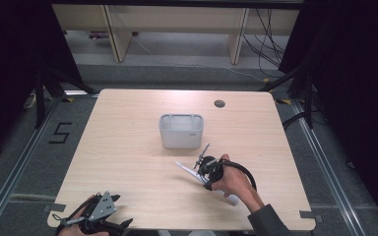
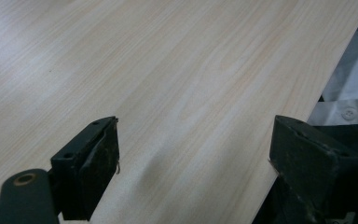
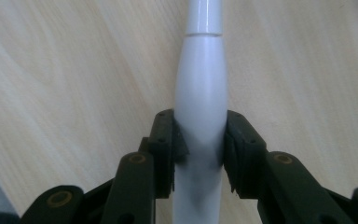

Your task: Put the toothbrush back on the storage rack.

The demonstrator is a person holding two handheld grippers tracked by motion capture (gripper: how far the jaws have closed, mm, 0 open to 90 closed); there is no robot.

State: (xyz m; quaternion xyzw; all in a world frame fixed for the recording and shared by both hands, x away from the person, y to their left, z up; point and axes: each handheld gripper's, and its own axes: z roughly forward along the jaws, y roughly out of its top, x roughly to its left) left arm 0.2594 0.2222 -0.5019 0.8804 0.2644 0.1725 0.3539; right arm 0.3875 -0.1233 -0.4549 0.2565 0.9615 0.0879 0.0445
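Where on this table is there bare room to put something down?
Bare wood lies left of the grey bin, behind it toward the cable hole, and along the right edge. It is crowded where the right gripper clamps the white handle.

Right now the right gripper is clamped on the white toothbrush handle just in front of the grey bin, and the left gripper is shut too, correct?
Not quite: the left gripper is open, its jaws wide apart over bare table, as the left gripper view shows. The right gripper does clamp the white toothbrush handle, in front of the grey bin.
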